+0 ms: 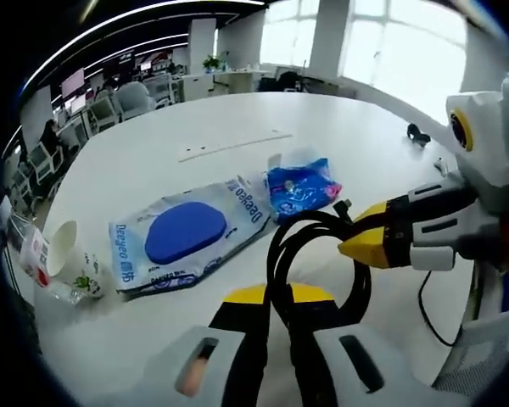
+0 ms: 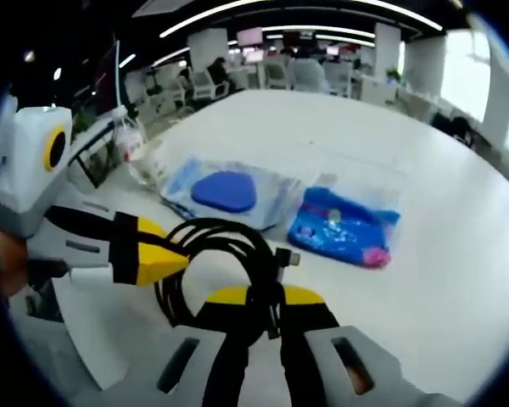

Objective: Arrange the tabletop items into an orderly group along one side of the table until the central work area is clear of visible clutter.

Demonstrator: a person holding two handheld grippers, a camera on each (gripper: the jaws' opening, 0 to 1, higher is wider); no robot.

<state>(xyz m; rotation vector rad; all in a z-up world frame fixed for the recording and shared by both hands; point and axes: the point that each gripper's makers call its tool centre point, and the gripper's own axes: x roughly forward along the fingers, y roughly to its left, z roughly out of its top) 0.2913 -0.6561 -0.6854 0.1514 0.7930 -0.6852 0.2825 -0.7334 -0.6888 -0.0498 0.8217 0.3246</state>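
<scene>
A coiled black cable [image 1: 316, 222] hangs above the white table [image 1: 237, 119]. My left gripper [image 1: 271, 298] is shut on its lower loops. My right gripper [image 1: 360, 242] comes in from the right, jaws shut on the coil's right side. In the right gripper view the cable [image 2: 229, 233] runs between the right gripper [image 2: 259, 298], and the left gripper [image 2: 165, 259] pinches its left side. Beyond the coil lie a clear bag with a blue oval pad [image 1: 187, 237] [image 2: 229, 191] and a small blue packet [image 1: 301, 188] [image 2: 343, 225].
A tipped paper cup [image 1: 61, 246] and a crumpled plastic bottle [image 1: 41, 264] [image 2: 131, 144] lie near the table's edge. A small black object [image 1: 418, 133] sits far right. A thin black wire [image 1: 433, 318] trails over the near edge. Office chairs and desks stand beyond.
</scene>
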